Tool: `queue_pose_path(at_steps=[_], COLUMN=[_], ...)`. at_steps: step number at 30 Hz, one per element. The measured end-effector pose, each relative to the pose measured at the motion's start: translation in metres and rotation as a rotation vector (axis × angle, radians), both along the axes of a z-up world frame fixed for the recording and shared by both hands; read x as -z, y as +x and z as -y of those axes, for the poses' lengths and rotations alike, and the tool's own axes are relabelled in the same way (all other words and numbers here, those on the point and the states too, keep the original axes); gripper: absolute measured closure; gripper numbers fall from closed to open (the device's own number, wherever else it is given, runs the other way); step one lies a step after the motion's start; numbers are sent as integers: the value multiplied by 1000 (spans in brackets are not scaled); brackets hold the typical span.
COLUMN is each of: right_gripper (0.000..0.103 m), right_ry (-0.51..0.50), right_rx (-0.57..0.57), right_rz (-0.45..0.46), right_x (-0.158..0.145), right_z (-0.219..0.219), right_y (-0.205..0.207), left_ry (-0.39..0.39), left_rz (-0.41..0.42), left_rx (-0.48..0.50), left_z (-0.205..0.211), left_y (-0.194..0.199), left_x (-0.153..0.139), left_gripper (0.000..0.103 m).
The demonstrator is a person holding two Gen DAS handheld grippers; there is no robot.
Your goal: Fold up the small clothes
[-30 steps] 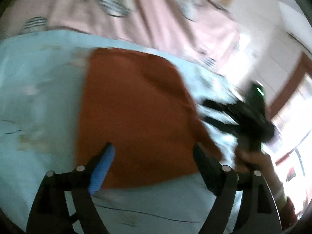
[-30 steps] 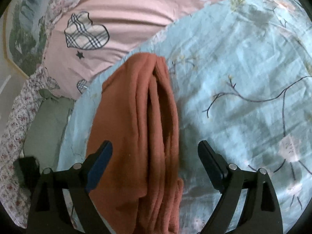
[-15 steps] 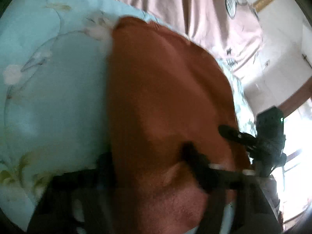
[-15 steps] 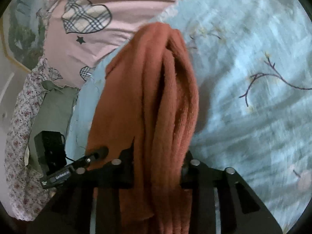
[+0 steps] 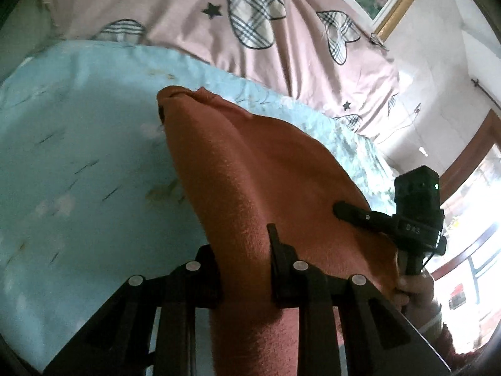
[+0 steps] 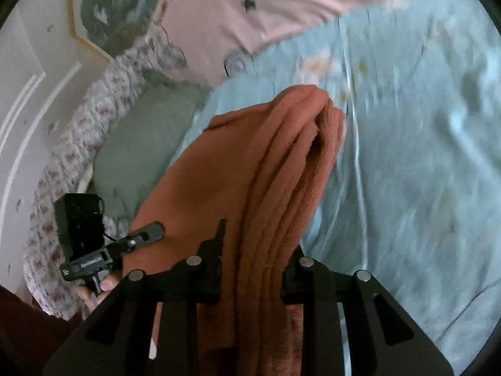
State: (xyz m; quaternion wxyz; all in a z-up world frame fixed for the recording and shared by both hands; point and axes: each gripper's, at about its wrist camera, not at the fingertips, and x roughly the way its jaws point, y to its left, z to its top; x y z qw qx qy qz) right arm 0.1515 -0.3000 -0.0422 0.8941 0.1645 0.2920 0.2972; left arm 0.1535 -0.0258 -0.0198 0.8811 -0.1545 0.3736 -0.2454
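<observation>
A folded rust-orange garment (image 5: pixel 266 169) hangs between my two grippers above the light blue bedsheet (image 5: pixel 78 163). My left gripper (image 5: pixel 244 269) is shut on its near edge at one corner. My right gripper (image 6: pixel 253 266) is shut on the stacked layers of the garment (image 6: pixel 281 163) at the other corner. The far end of the garment still droops toward the sheet. Each gripper shows in the other's view: the right gripper (image 5: pixel 353 214) at the garment's right edge, the left gripper (image 6: pixel 147 233) at its left edge.
A pink quilt with plaid hearts (image 5: pixel 250 31) lies across the far side of the bed. A grey-green pillow (image 6: pixel 150 144) and a floral pillow (image 6: pixel 78 144) sit at the left in the right wrist view. A window (image 5: pixel 469 250) is on the right.
Both grippers were open over the flat garment a second ago. They closed on its near edge and have lifted it off the sheet.
</observation>
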Motion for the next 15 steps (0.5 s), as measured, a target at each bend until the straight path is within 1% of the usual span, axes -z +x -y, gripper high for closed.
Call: queue_pose_path(at_steps=[1,2,3,4,5,6,7,8,9,10,11,12,13,15], right_gripper=[75,70,69,65,58,53,44,41,41,41,41,41,42,46], right_ry=[-45,-75,-72,-72,-98,-121,-144,-156,-165,-164,-141,-115,-77,-30], right_rx=[20,44,60,79,122,162,217,257,297,316,305,282,232,124], right_rz=[-36,-58,-59,-51,-36,-15,18,47,80,107,135,147,148,120], right_x=[9,15,15,11,5,-1,-10,-16,-23,-28,-33,-37,-37,-28], right_z=[-4,-5,-5,-3,-2,-1,2,5,8,8,7,3,0,-16], right_y=[4,5,3,-1,-8,-14,-24,-32,-42,-52,-61,-61,-63,-61], left_ry=[4,13,22,37,40,24,3,-20,-53,-59,-56,-44,-42,-53], left_rz=[-7,-12,-18,-48,-85,-116,-125,-133,-140,-135,-127,-115,-108,-107], left_rx=[-6,-4,0,2,4,8,9,8,10,4,-6,-25,-38,-54], left_z=[-4,-11,-13,-16,-21,-27,-33,-38,-45,-49,-52,-58,-62,-68], left_y=[-10,-19,-23,-24,-24,-24,-24,-22,-19,-16,-12,-5,3,18], left_x=[4,11,20,35,51,64,69,71,70,69,67,64,63,62], left_gripper=[81,80,80,79,77,75,70,66,62,60,55,52,49,49])
